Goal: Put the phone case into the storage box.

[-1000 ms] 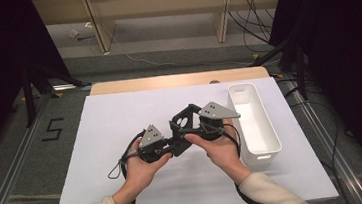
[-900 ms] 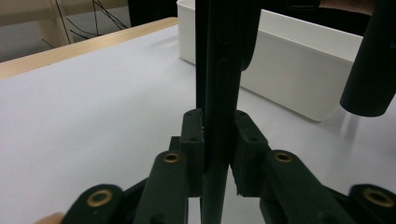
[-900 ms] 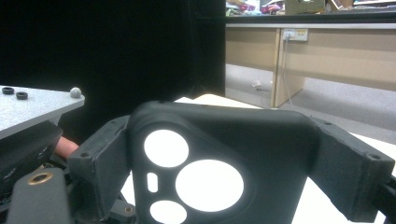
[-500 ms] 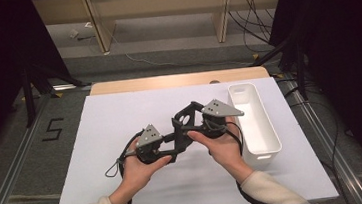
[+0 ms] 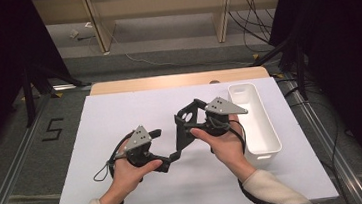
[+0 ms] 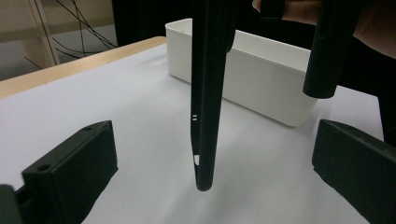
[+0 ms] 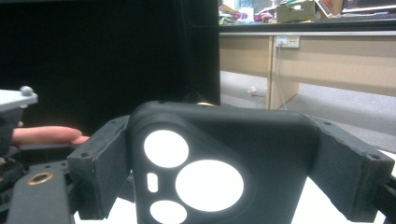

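Lowered slightly toward the person, the left gripper (image 5: pixel 165 146) hangs with jaws wide apart, empty. Right gripper (image 5: pixel 189 123) clamps a flat black phone case with round cut-outs (image 5: pixel 187 124) — upright, above the white table sheet (image 5: pixel 120 113), beside a long white plastic bin (image 5: pixel 253 117).

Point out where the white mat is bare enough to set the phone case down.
Free: the mat's far-left stretch, and the near strip right of the right forearm. The white bin is empty too. Crowded: the middle, where the left gripper and right gripper hold the phone case.
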A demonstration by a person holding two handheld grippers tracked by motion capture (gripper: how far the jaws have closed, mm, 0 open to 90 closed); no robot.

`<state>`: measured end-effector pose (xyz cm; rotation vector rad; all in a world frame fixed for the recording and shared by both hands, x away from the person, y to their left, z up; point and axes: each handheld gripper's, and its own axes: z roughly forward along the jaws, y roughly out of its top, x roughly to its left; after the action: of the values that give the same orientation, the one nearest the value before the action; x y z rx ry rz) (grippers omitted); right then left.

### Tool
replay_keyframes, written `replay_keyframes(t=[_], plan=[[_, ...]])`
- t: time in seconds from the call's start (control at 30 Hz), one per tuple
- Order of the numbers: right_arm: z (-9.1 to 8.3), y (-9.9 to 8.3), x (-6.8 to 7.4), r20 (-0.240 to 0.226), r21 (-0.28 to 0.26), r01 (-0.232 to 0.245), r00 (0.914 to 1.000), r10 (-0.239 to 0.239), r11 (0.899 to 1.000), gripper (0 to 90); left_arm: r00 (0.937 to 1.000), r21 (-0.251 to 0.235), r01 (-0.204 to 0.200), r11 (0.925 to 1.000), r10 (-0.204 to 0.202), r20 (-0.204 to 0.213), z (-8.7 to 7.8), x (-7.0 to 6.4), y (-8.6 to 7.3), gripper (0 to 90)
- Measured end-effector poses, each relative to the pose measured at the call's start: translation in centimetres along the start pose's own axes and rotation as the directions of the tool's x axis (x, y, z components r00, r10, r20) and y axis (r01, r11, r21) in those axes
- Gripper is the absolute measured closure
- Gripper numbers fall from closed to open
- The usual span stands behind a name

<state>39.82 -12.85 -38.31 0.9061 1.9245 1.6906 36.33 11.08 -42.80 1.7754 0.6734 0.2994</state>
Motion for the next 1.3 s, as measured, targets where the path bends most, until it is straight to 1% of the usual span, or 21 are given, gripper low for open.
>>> replay_keyframes(t=[0.07, 0.2, 0.27, 0.3, 0.37, 0.53, 0.6, 0.73, 0.77, 0.93, 1.0, 1.13, 1.17, 1.3], plan=[[-0.1, 0.0, -0.1, 0.002, -0.003, -0.001, 1.0000, 0.001, 1.000, 14.3, 0.9999, -0.007, -0.009, 0.9999, 0.009, -0.008, -0.4, 0.0, 0.0, 0.0], [-0.2, 0.2, -0.2, 0.006, -0.005, -0.003, 1.0000, 0.003, 1.000, 14.3, 0.9994, -0.001, -0.022, 0.9998, 0.022, -0.028, -1.3, 0.1, 0.0, 0.0], [-0.2, 0.3, -0.2, 0.008, -0.007, -0.001, 1.0000, 0.001, 1.000, 14.3, 0.9992, -0.008, -0.017, 0.9998, 0.016, -0.037, -1.9, 0.1, -0.2, 0.0], [-0.3, 0.3, -0.3, 0.010, -0.007, 0.001, 0.9999, -0.001, 1.000, 14.3, 0.9988, -0.009, -0.023, 0.9997, 0.022, -0.043, -2.2, 0.2, -0.2, 0.0], [-0.3, 0.4, -0.3, 0.011, -0.012, -0.002, 0.9999, 0.002, 1.000, 14.3, 0.9984, -0.012, -0.022, 0.9997, 0.022, -0.052, -2.7, 0.2, -0.4, 0.0], [-0.6, 0.7, -0.6, 0.021, -0.014, -0.003, 0.9998, 0.003, 1.000, 14.3, 0.9980, -0.021, -0.025, 0.9995, 0.024, -0.058, -3.9, 0.2, -0.7, 0.0], [-0.6, 0.8, -0.7, 0.024, -0.022, -0.004, 0.9997, 0.004, 1.000, 14.3, 0.9976, -0.025, -0.027, 0.9993, 0.025, -0.064, -4.3, 0.2, -0.8, 0.0], [-0.7, 0.8, -0.8, 0.027, -0.017, -0.006, 0.9996, 0.006, 1.000, 14.3, 0.9966, -0.028, -0.027, 0.9993, 0.025, -0.079, -5.1, 0.4, -1.0, 0.0], [-0.7, 0.8, -0.8, 0.028, -0.017, -0.005, 0.9996, 0.006, 1.000, 14.3, 0.9965, -0.027, -0.023, 0.9994, 0.021, -0.081, -5.2, 0.4, -1.1, 0.0], [-0.7, 0.9, -0.9, 0.032, -0.018, -0.004, 0.9995, 0.005, 1.000, 14.3, 0.9940, -0.023, -0.032, 0.9992, 0.030, -0.106, -5.9, 0.6, -1.3, 0.0], [-0.8, 0.9, -0.9, 0.033, -0.020, -0.007, 0.9994, 0.007, 1.000, 14.3, 0.9933, -0.026, -0.030, 0.9992, 0.027, -0.113, -6.1, 0.6, -1.4, 0.0], [-0.8, 1.0, -1.1, 0.039, -0.024, -0.005, 0.9992, 0.006, 1.000, 14.3, 0.9923, -0.024, -0.032, 0.9992, 0.029, -0.120, -6.5, 0.8, -1.5, 0.0], [-0.9, 1.1, -1.1, 0.038, -0.025, -0.007, 0.9992, 0.008, 1.000, 14.3, 0.9921, -0.027, -0.026, 0.9993, 0.023, -0.123, -6.6, 0.8, -1.5, 0.0], [-1.0, 1.3, -1.3, 0.048, -0.027, -0.001, 0.9989, 0.002, 1.000, 14.3, 0.9908, -0.029, -0.025, 0.9993, 0.021, -0.134, -6.7, 1.0, -1.6, 0.0]])
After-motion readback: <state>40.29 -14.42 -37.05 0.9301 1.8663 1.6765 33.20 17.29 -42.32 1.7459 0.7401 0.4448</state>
